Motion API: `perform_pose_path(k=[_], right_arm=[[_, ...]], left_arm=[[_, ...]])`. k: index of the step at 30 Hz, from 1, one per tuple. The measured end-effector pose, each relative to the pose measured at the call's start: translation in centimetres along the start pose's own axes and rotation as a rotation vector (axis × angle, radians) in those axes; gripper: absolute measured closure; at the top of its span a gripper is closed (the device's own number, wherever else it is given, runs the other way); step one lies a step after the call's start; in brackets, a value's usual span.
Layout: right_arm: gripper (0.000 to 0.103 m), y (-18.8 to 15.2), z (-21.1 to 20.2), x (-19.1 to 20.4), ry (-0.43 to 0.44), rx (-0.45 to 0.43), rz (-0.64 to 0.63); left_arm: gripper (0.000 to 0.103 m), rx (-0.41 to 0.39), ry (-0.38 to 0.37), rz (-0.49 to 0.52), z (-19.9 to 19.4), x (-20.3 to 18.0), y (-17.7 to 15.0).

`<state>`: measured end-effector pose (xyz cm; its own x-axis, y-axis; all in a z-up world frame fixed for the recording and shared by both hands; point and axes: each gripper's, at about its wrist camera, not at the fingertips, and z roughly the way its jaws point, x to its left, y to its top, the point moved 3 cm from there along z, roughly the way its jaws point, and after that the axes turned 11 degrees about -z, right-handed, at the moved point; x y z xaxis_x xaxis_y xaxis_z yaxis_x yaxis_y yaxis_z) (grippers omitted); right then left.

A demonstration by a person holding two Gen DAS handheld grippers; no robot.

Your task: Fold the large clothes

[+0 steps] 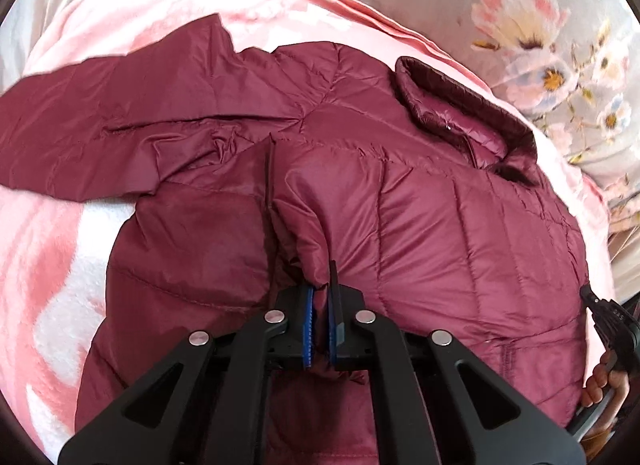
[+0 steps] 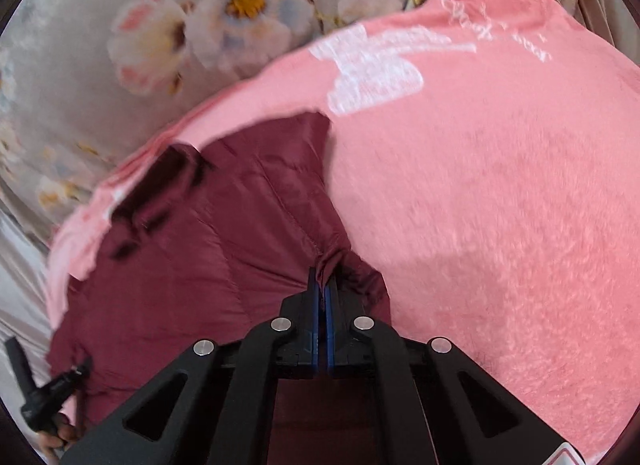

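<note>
The maroon puffer jacket [image 1: 420, 205] is spread flat on the pink blanket [image 2: 500, 205]. A pinch of its fabric is clamped by the left gripper [image 1: 320, 305] and the right gripper [image 2: 322, 297], presumably so a fold can be lifted

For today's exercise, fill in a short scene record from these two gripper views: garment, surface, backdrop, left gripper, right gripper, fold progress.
garment: maroon quilted jacket, spread out, collar showing
surface: pink blanket with white pattern
backdrop: grey floral fabric
left gripper: shut on a pinch of jacket fabric
right gripper: shut on the jacket's edge
fold progress: no finished fold visible yet
</note>
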<state>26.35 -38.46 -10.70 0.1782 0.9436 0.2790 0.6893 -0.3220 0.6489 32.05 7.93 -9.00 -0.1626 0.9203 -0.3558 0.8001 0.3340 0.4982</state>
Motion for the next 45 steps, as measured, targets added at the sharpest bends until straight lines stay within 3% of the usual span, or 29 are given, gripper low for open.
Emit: perform_pose_path(k=[4, 6, 9, 11, 15, 20, 24, 28, 32, 43, 45], right_arm=[[0.1, -0.3, 0.3, 0.7, -0.071, 0.016, -0.074], [0.093, -0.3, -0.2, 1.2, -0.099, 0.031, -0.117], [0.084, -0.8, -2.8, 1.0, -0.134, 0.018, -0.137], [0.084, -0.8, -4.8, 1.1, -0.148, -0.027, -0.156], [0.087, 0.3, -7.8, 3.7, -0.12, -0.098, -0.215], [0.093, 1.1, -6.8, 9.6, -0.064, -0.111, -0.319], [0.093, -0.1, -3.4, 12.8, -0.043, -0.047, -0.376], [0.094, -2.2, -0.9, 13.6, -0.048, 0.018, -0.395], [0.094, -3.9, 0.9, 13.5, -0.063, 0.069, -0.411], [0.095, -5.0, 1.9, 13.8, -0.103, 0.051, -0.444], [0.095, -5.0, 1.9, 13.8, -0.106, 0.049, -0.445]], left_arm=[[0.099, -0.035, 0.045, 0.063, 0.1, -0.7, -0.3], [0.098, -0.035, 0.06, 0.096, 0.0, -1.0, -0.4], [0.087, -0.049, 0.076, 0.121, -1.9, -0.8, -0.4], [0.073, -0.111, 0.083, 0.128, -4.4, -0.4, -0.2], [0.072, -0.195, 0.034, 0.121, -8.1, -1.8, 1.2], [0.072, -0.104, -0.107, 0.125, -6.9, -7.1, 1.1], [0.073, -0.025, -0.106, 0.144, -3.3, -9.2, -0.7], [0.073, 0.043, -0.086, 0.13, -0.1, -8.8, -2.7], [0.073, 0.026, -0.073, 0.149, 0.4, -8.4, -4.0], [0.073, -0.05, -0.053, 0.193, 0.7, -8.3, -5.3], [0.073, -0.047, -0.082, 0.172, 0.4, -7.9, -4.9]])
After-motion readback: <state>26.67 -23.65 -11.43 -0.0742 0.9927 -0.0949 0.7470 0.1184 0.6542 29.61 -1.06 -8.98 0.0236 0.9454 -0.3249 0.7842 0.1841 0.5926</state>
